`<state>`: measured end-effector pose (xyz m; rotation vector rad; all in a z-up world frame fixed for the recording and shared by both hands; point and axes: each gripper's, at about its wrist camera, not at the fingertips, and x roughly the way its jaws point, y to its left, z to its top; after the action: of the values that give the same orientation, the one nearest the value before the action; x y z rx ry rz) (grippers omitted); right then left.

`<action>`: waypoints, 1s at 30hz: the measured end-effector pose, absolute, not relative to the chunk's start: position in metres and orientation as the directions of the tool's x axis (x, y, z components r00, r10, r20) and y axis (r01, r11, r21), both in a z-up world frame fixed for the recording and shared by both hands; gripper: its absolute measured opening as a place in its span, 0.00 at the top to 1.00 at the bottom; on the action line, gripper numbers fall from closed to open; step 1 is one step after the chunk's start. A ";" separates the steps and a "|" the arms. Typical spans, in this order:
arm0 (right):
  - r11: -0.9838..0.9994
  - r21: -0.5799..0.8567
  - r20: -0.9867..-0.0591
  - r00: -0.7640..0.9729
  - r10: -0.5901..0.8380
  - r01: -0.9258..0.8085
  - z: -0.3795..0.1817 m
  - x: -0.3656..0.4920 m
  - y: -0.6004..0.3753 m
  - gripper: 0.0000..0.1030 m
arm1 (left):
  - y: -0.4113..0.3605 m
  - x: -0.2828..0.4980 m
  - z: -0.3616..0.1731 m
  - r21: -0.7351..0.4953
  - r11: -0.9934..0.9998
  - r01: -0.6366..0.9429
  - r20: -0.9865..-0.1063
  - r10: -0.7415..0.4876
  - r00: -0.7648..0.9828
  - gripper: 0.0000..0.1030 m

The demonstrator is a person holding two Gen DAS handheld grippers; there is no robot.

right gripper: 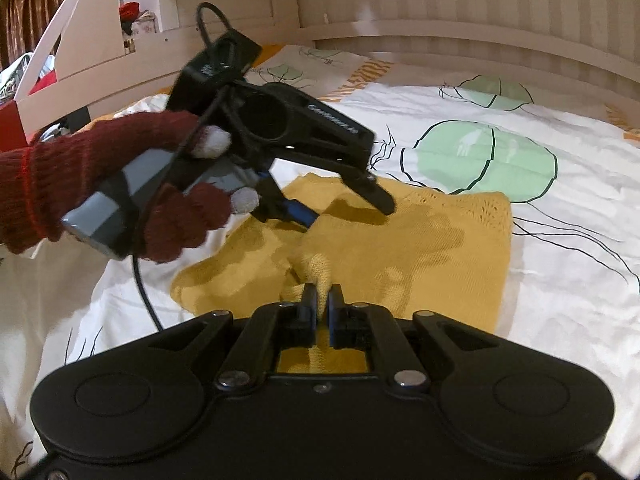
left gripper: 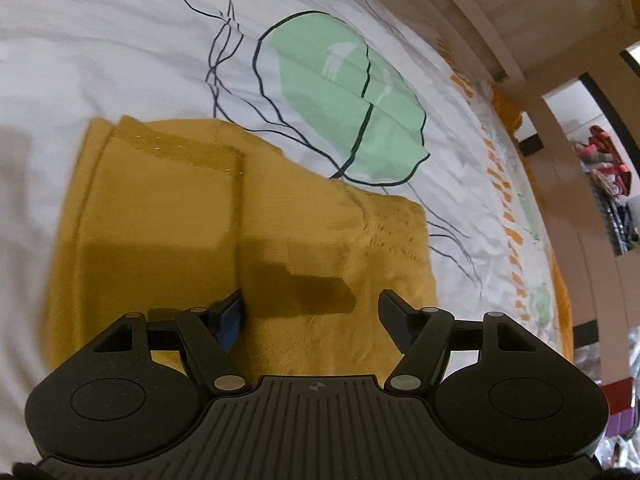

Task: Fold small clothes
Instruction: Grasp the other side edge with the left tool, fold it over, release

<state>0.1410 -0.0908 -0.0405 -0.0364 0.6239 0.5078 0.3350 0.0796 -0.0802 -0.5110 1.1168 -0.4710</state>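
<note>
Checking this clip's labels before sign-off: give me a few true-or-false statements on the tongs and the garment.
1. The right tongs are shut on the yellow garment. True.
2. The left tongs are shut on the garment. False: they are open above it, gripping nothing.
3. The garment lies on a bedsheet printed with green leaves. True.
4. The garment is blue. False: it is mustard yellow.
5. The hand holding the left tongs wears a dark red glove. True.
</note>
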 end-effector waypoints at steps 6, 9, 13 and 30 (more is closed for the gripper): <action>0.881 0.128 -0.558 0.701 0.444 -0.456 -0.039 0.135 -0.089 0.90 | 0.076 0.333 -0.072 -0.563 0.811 0.158 -0.715 -0.574 0.399 0.90; 0.878 0.143 -0.541 0.707 0.456 -0.457 -0.036 0.131 -0.084 0.90 | 0.075 0.330 -0.056 -0.518 0.827 0.220 -0.722 -0.560 0.405 0.90; 0.865 0.169 -0.508 0.711 0.487 -0.472 -0.027 0.127 -0.071 0.90 | 0.082 0.327 -0.031 -0.457 0.841 0.291 -0.724 -0.541 0.427 0.90; 0.828 0.253 -0.599 0.590 0.541 -0.501 -0.065 0.157 -0.001 0.79 | 0.149 0.345 -0.074 -0.405 0.882 0.241 -0.762 -0.471 0.444 0.76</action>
<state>0.1571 -0.0011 -0.0647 0.0600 0.7175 0.6064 0.3449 0.1488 -0.0738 -0.2521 1.0209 -0.4471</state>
